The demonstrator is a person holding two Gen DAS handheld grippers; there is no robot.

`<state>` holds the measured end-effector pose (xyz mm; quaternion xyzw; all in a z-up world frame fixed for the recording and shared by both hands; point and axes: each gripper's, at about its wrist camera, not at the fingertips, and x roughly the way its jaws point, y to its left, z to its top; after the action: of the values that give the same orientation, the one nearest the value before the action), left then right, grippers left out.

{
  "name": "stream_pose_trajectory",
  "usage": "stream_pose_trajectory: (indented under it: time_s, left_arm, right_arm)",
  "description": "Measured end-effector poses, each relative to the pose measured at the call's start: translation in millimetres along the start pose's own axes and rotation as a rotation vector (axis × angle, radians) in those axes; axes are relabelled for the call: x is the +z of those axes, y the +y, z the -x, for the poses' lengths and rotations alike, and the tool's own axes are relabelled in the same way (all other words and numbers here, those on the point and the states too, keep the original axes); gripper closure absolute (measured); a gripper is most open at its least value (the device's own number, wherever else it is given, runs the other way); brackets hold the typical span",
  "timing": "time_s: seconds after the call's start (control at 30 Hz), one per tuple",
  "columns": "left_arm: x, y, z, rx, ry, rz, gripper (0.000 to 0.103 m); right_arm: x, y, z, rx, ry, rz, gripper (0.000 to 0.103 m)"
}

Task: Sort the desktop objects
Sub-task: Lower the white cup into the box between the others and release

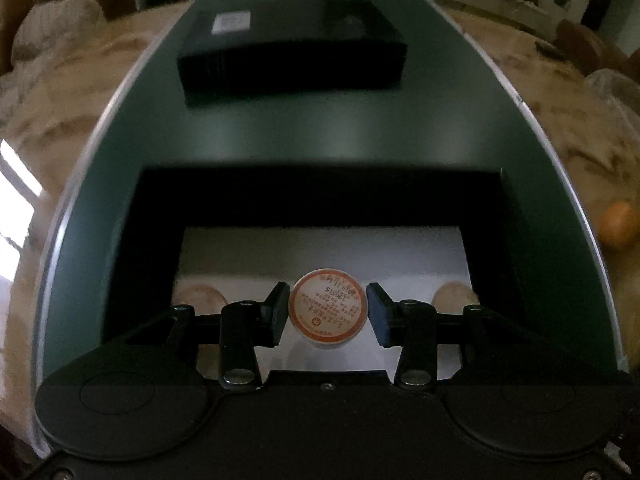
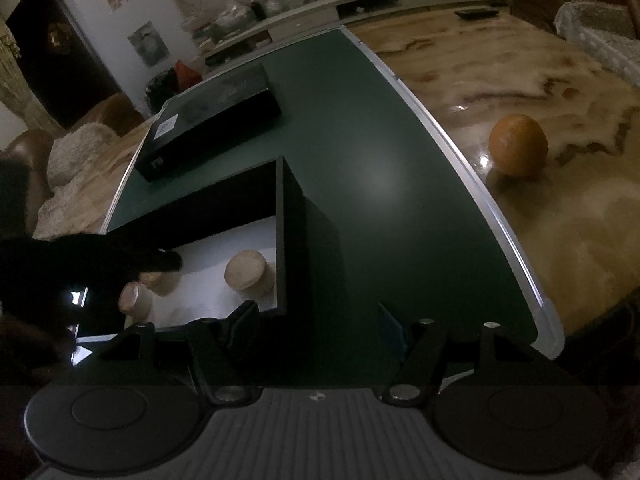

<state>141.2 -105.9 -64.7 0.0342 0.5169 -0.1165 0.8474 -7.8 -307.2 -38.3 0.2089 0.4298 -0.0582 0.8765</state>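
My left gripper (image 1: 327,312) is shut on a small round jar (image 1: 327,307) with an orange-ringed label, holding it over the white floor of an open black box (image 1: 320,196). Two wood-lidded jars (image 1: 202,294) (image 1: 454,294) stand inside the box on either side. In the right wrist view the same box (image 2: 290,232) holds a wood-lidded jar (image 2: 246,270), and the held jar (image 2: 132,298) shows under the dark left gripper. My right gripper (image 2: 316,326) is open and empty beside the box, over the green mat (image 2: 380,168).
A closed black box (image 1: 292,52) (image 2: 208,120) lies at the far end of the green mat. An orange (image 2: 518,146) (image 1: 618,224) sits on the marble table to the right of the mat. A remote (image 2: 476,12) lies far back.
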Motion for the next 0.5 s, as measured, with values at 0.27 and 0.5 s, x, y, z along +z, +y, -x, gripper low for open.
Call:
stream_pose_trajectory:
  time_s: [0.27,0.5]
  left_arm:
    - [-3.9,-0.6,-14.6,0.005,0.013,0.024,0.062]
    - [-6.2,-3.7,-19.4,0.025,0.001,0.020,0.062]
  right_arm:
    - [-1.9,-2.0,2.0,-0.021,0.005,-0.001,0.035]
    - [-5.8,7.0,-1.3,-0.004,0.019,0.017,0.035]
